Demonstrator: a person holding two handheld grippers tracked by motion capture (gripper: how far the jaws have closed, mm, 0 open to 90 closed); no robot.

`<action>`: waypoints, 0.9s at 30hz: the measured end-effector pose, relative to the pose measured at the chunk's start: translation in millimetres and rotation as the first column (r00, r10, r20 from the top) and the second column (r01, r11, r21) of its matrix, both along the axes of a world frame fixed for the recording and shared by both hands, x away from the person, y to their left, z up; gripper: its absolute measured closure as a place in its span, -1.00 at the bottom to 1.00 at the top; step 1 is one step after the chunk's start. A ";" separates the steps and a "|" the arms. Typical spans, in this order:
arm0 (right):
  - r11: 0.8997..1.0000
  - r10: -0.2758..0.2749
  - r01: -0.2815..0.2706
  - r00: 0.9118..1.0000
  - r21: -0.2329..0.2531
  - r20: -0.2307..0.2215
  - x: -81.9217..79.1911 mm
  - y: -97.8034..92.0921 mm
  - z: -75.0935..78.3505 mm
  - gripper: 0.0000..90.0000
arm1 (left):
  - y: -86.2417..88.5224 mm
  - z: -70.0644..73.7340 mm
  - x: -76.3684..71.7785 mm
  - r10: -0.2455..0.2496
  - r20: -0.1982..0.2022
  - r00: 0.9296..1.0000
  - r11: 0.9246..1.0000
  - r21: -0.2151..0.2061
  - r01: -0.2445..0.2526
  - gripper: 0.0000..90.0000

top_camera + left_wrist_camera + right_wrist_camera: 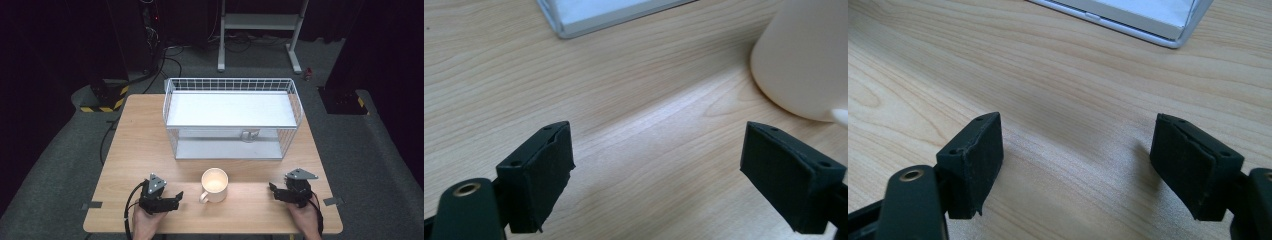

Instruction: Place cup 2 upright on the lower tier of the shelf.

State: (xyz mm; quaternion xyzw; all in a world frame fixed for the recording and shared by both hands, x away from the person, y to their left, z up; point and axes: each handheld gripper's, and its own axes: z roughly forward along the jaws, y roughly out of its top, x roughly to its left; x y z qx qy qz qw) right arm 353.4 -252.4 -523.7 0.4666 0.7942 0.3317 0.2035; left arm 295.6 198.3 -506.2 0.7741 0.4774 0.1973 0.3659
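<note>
a cream mug (215, 184) stands upright near the front edge of the wooden tabletop (140, 150), about midway along it, with its handle turned toward the front left corner. the left gripper (176, 198) rests low over the front edge, just to the left of the mug and near but not touching it, held in a hand (145, 222) that comes in over that edge; its jaws stand wide apart with nothing between them. in the left gripper view the mug (804, 55) rises at the upper right, beyond the right-hand jaw, and only bare wood lies between the two black pads (541, 180). the right gripper (273, 190) sits toward the front right corner, well apart from the mug, also held by a hand (306, 220), and its jaws are likewise spread wide and hold nothing; the right gripper view shows bare wood grain between its pads (975, 167). behind the mug, toward the back edge and centred on the tabletop, stands a white wire rack (232, 120) with a flat upper shelf and a lower shelf under it; its lower front corner (574, 22) shows at the top of the left gripper view, and another corner of it (1168, 30) at the top of the right gripper view. strips of grey tape (92, 205) mark the front left and front right corners.
</note>
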 end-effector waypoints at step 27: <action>1.000 0.000 0.000 1.000 0.000 0.000 0.0 0.0 0.0 -0.52 | -50.5 0.1 -24.6 -0.198 0.009 0.980 0.980 -0.006 0.198 -0.82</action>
